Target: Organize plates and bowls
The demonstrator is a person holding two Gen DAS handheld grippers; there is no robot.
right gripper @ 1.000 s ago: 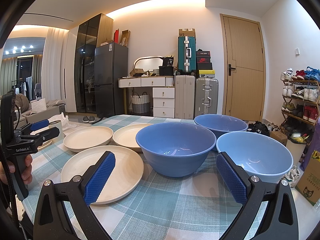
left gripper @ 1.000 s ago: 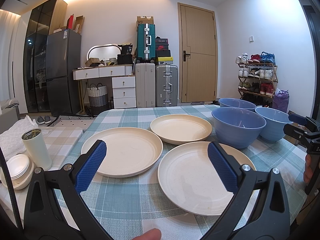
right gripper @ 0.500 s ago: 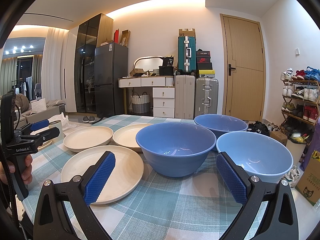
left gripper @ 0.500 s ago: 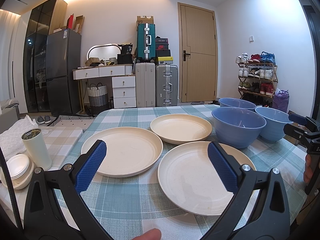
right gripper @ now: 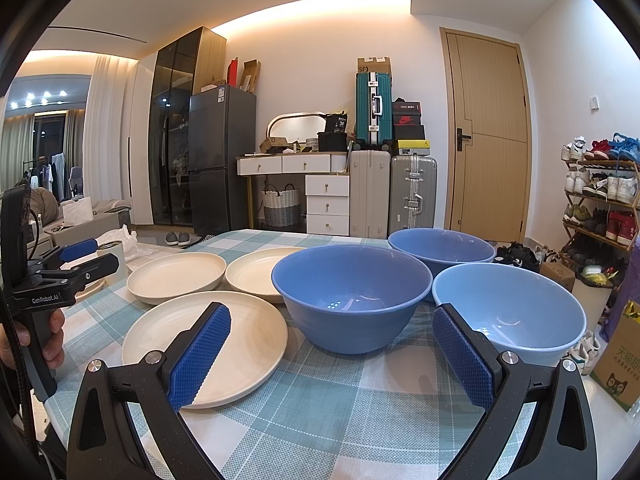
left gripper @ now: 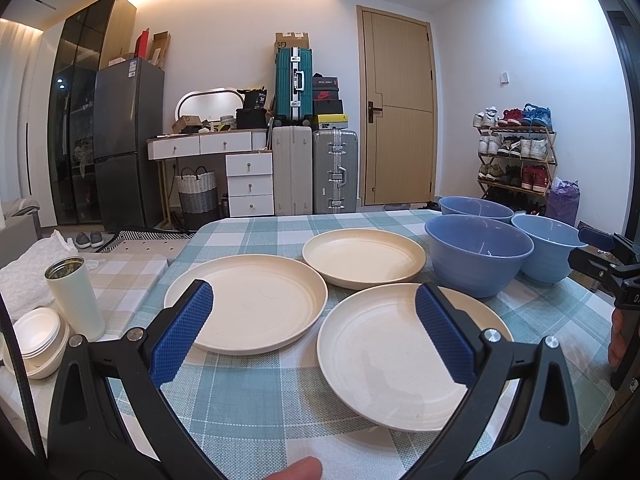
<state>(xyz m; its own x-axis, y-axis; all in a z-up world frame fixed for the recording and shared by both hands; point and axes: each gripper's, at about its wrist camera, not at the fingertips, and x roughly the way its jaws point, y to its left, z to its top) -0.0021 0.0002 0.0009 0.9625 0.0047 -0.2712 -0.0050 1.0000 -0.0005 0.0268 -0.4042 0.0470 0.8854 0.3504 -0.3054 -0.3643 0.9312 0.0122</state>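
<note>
A: How far along is it?
B: Nothing is stacked. Three round cream plates (left gripper: pixel 408 352) and three blue plastic bowls (right gripper: pixel 352 296) sit apart on the checked counter (right gripper: pixel 320 408).
A: Grippers?
B: Left gripper (left gripper: pixel 312 340) and right gripper (right gripper: pixel 332 356) both spread wide, empty.

The left gripper (left gripper: pixel 314 330) hangs wide open above three cream plates (left gripper: pixel 256 300) on the checked tablecloth (left gripper: pixel 256 400). Three blue bowls (left gripper: pixel 478 254) cluster at right, beside the right gripper (left gripper: pixel 600 252).
</note>
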